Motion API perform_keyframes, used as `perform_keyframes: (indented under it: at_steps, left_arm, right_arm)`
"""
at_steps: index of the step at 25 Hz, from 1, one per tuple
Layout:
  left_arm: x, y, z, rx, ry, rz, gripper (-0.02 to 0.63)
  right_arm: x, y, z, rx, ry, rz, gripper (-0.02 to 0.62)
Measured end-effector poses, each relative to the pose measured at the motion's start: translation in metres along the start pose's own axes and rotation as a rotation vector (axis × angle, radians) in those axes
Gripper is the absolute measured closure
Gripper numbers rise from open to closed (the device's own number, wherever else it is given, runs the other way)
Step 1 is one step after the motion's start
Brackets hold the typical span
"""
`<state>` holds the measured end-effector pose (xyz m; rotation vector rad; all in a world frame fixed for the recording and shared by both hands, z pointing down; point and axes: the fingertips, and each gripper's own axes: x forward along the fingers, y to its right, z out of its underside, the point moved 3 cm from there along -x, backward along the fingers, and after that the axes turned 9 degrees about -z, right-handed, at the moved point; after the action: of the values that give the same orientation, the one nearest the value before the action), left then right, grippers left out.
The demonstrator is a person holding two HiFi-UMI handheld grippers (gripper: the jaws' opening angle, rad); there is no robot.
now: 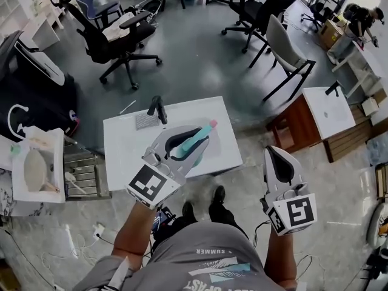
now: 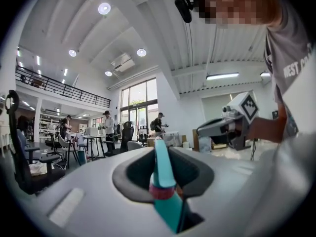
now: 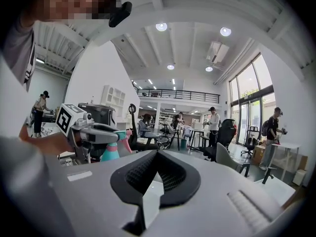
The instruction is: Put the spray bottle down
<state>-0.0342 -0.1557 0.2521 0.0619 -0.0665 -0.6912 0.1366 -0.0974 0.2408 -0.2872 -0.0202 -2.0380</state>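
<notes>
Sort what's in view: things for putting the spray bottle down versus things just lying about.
Job: spray bottle; left gripper shut on it; white table.
Lying about: black tool and grey pad on the table; black office chair.

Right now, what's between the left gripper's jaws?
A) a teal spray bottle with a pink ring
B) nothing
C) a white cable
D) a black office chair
A: in the left gripper view, the left gripper has its jaws closed on the teal spray bottle, with the pink ring showing between the pads.
</notes>
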Motion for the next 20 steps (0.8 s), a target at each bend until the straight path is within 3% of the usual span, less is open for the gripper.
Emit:
perform_keyframes:
  at_steps: [20]
  left_arm:
    - [0.049,-0.048,0.04,-0.047,-0.055,-0.101,0.526]
  right_arm:
    - [0.062,0.033,0.037,0.052,-0.06,-0.084,0.594]
